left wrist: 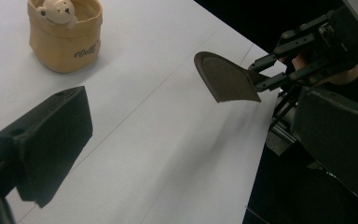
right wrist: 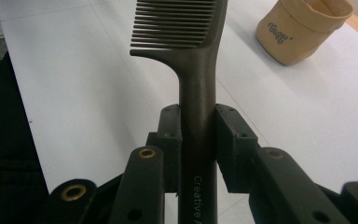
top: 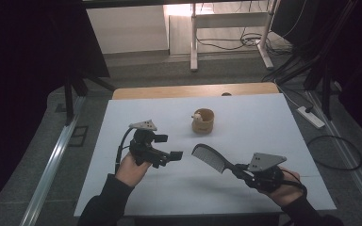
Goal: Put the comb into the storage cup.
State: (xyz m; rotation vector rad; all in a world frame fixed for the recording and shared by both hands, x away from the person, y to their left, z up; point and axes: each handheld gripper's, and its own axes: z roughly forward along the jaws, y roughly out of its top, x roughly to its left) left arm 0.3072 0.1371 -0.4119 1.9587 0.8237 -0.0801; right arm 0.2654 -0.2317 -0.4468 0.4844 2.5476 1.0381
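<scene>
So the setup is a white table (top: pixel 264 122) with a strip of bare wood showing along its far edge, sitting in a pretty dark room with grey floor, a metal rail down the left side, a bunch of cables and a power strip (top: pixel 311 117) off to the right, and the legs of another white desk (top: pixel 194 42) lit up behind it. Using the little tan pouch (top: pixel 203 121) with the bear toy (top: pixel 197 116) poking out of it as the landmark: the comb (top: pixel 209 157) is in the air just on the near side of it and slightly right, handle clamped tight in the right gripper (top: pixel 242 170), teeth end pointing back toward the pouch. The left gripper (top: pixel 169 157) is near-left of the pouch, jaws spread wide with nothing in them. Writing-wise, the comb handle says "Creative" and then gets cut off, and the pouch has a small dark script logo I can't make out.
</scene>
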